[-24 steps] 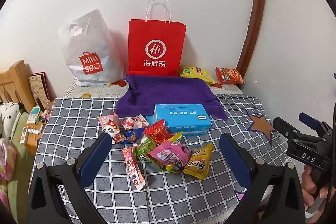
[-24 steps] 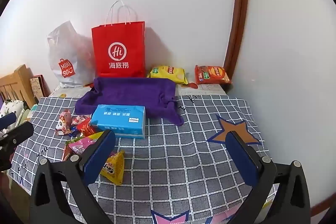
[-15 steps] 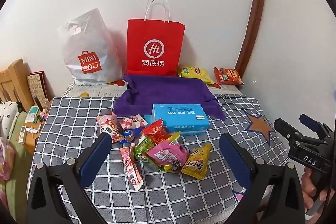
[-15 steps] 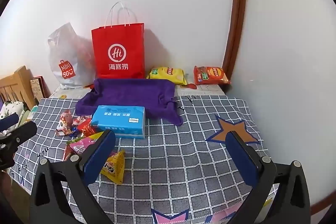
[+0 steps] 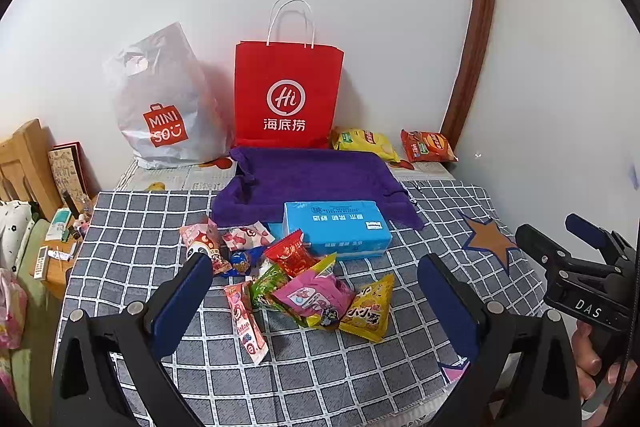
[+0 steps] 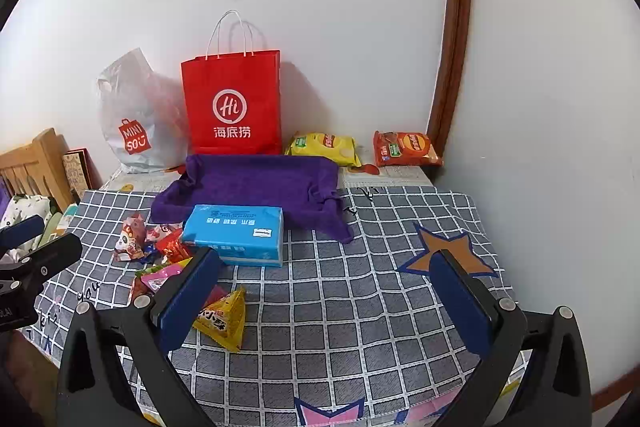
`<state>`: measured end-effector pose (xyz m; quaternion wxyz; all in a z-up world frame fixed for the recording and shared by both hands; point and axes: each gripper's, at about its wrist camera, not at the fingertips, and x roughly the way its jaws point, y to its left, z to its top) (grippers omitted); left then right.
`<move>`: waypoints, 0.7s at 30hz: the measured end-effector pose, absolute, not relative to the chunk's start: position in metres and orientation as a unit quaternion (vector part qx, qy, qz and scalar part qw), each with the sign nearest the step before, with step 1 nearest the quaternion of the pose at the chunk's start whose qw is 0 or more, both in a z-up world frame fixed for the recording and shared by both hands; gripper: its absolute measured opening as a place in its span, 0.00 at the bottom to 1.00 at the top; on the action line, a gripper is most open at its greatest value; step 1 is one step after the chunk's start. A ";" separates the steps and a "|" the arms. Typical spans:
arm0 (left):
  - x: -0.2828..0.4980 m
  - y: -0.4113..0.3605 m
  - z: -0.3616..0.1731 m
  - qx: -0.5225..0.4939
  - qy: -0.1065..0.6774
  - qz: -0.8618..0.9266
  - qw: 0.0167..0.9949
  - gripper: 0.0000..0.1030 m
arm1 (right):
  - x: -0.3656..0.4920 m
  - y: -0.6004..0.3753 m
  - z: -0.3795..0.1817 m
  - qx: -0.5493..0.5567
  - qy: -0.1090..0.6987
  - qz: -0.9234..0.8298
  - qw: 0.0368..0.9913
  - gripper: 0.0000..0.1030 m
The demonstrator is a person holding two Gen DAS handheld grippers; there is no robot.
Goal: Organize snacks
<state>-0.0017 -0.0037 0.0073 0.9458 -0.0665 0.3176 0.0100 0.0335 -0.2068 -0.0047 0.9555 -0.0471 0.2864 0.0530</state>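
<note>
Snacks [image 5: 304, 287] lie heaped on the checked surface [image 5: 140, 227] before the blue tissue box [image 5: 336, 227], none sorted yet; the purple cloth tray [image 5: 312, 175] behind looks empty. My left gripper [image 5: 316, 291] and right gripper [image 6: 328, 287] hover spread wide, holding nothing.

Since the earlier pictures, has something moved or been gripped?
Nothing was taken or released. Both views shifted only slightly. The left gripper and right gripper stay wide open and empty above the table; the snack pile and blue tissue box lie as before.
</note>
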 end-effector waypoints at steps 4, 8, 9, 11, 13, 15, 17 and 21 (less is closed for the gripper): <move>-0.002 -0.004 0.007 -0.067 0.319 0.009 0.946 1.00 | 0.033 -0.207 -0.005 -0.047 0.286 0.055 0.956 1.00; -0.002 -0.004 0.007 -0.069 0.319 0.006 0.945 1.00 | 0.032 -0.205 -0.004 -0.049 0.284 0.055 0.956 1.00; -0.002 -0.004 0.007 -0.068 0.319 0.006 0.945 1.00 | 0.032 -0.204 -0.004 -0.048 0.284 0.056 0.956 1.00; -0.003 -0.004 0.006 -0.068 0.319 0.007 0.945 1.00 | 0.032 -0.204 -0.005 -0.047 0.284 0.057 0.956 1.00; -0.003 -0.004 0.006 -0.069 0.319 0.007 0.945 1.00 | 0.032 -0.204 -0.005 -0.048 0.284 0.057 0.956 1.00; -0.003 -0.005 0.006 -0.068 0.319 0.008 0.945 1.00 | 0.031 -0.204 -0.005 -0.047 0.285 0.055 0.956 1.00; -0.003 -0.005 0.006 -0.069 0.318 0.007 0.945 1.00 | 0.030 -0.204 -0.004 -0.045 0.282 0.058 0.956 1.00; -0.004 -0.006 0.006 -0.069 0.318 0.007 0.945 1.00 | 0.030 -0.203 -0.005 -0.048 0.284 0.058 0.956 1.00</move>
